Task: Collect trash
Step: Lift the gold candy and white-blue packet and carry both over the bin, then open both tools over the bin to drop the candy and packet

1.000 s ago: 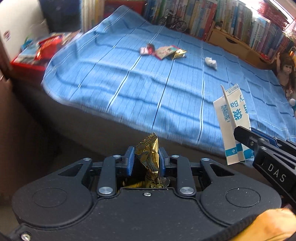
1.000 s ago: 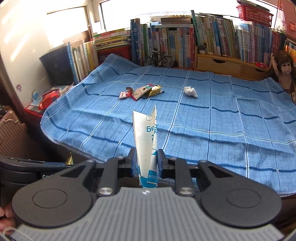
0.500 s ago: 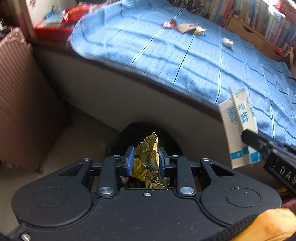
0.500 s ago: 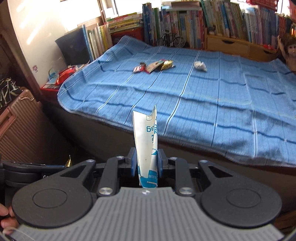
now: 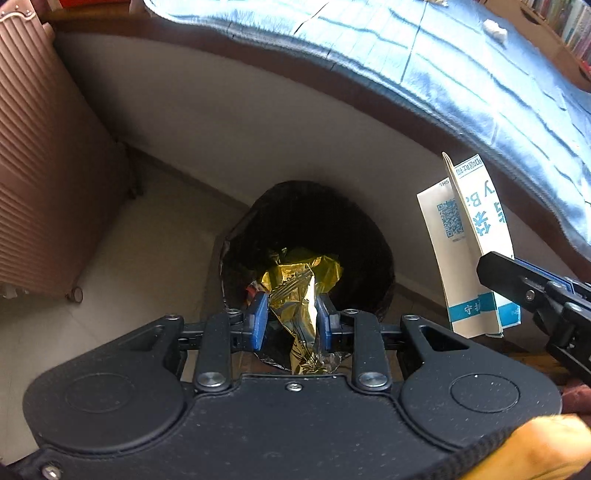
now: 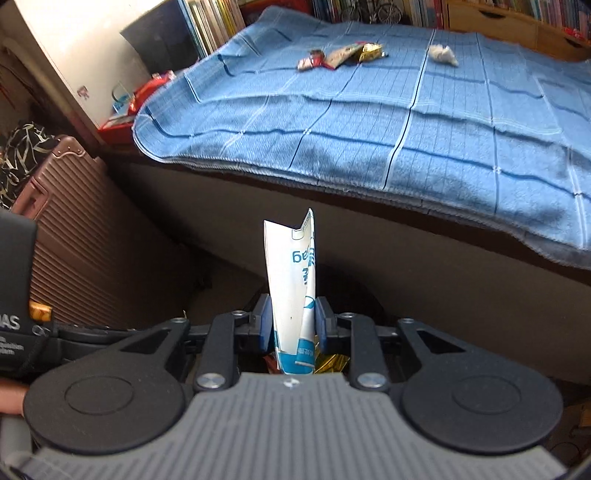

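My left gripper (image 5: pixel 291 306) points down over a black-lined bin (image 5: pixel 258 221) on the floor and is shut on a crumpled gold wrapper (image 5: pixel 295 317). More gold foil (image 5: pixel 325 266) lies inside the bin. Just right of it, my right gripper (image 5: pixel 495 269) holds a white-and-blue carton (image 5: pixel 465 240) upright beside the bin's rim. In the right wrist view that carton (image 6: pixel 290 266) stands between the blue pads (image 6: pixel 266 325) of the right gripper (image 6: pixel 291 310); its jaws are opening, with the pads still on the carton. Several wrappers (image 6: pixel 343 55) and a white tissue wad (image 6: pixel 443 55) lie on the bed.
The bed with a blue blanket (image 6: pixel 406 129) overhangs just behind the bin. A ribbed pink suitcase (image 5: pixel 44 166) stands on the floor to the left. Bookshelves (image 6: pixel 498 14) line the far side of the bed. Pale floor (image 5: pixel 147 258) shows between suitcase and bin.
Both grippers have sunk from bed level and tipped downward, each keeping its item. The bin came into view under the left gripper, and the bed slid to the top of both views.
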A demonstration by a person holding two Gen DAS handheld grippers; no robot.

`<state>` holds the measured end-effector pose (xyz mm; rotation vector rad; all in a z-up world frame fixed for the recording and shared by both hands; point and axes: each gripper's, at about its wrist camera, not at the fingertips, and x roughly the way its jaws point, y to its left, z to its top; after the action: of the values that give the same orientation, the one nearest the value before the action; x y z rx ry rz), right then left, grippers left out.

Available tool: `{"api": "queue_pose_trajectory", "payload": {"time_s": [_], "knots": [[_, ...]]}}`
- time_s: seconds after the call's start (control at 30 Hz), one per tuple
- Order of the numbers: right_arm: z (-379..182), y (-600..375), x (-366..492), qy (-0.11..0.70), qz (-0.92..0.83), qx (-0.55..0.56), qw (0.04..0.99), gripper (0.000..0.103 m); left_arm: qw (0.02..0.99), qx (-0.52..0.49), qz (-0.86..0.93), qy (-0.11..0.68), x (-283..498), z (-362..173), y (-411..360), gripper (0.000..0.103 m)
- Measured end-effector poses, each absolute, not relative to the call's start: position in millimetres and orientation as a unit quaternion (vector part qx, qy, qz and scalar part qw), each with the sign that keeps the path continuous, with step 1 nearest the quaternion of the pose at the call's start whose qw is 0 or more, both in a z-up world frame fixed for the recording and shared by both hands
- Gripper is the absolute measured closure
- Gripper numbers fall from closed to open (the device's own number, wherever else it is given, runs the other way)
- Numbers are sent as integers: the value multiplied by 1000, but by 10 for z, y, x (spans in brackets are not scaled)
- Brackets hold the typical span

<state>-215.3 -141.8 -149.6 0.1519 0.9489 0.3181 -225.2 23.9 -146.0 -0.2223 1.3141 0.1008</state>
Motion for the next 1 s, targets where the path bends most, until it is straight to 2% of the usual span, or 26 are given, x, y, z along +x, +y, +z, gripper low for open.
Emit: {"api": "queue_pose_trajectory", "payload": {"time_s": [0.23,0.33,0.37,0.4,0.43,0.47,0.63,1.0], "knots": [[-1692,-1317,-1925,480,149,71,862,71,778,-110,41,617,-2058,-1654,293,77],[-1772,-1290,-1842,491,142,69,857,65,778,-117,38,617,-1964,-1709,317,75],[-1787,-1285,-1824,493,140,70,856,60,779,-117,38,615,-1934,-1716,322,69],[-1797,-1284,-1811,493,138,71,856,44,781,-117,38,613,-1923,-1720,326,63],[-1800,-1281,-1801,493,137,73,856,40,783,-114,44,610,-1902,-1724,328,51],[-1802,-1277,-1794,492,139,75,856,39,784,-112,51,609,-1884,-1725,332,44],[-1802,-1247,-1770,491,139,70,857,36,783,-117,54,608,-1829,-1745,397,38],[-1796,-1257,-1769,490,124,81,859,33,782,-106,52,612,-1747,-1684,383,31]]}}
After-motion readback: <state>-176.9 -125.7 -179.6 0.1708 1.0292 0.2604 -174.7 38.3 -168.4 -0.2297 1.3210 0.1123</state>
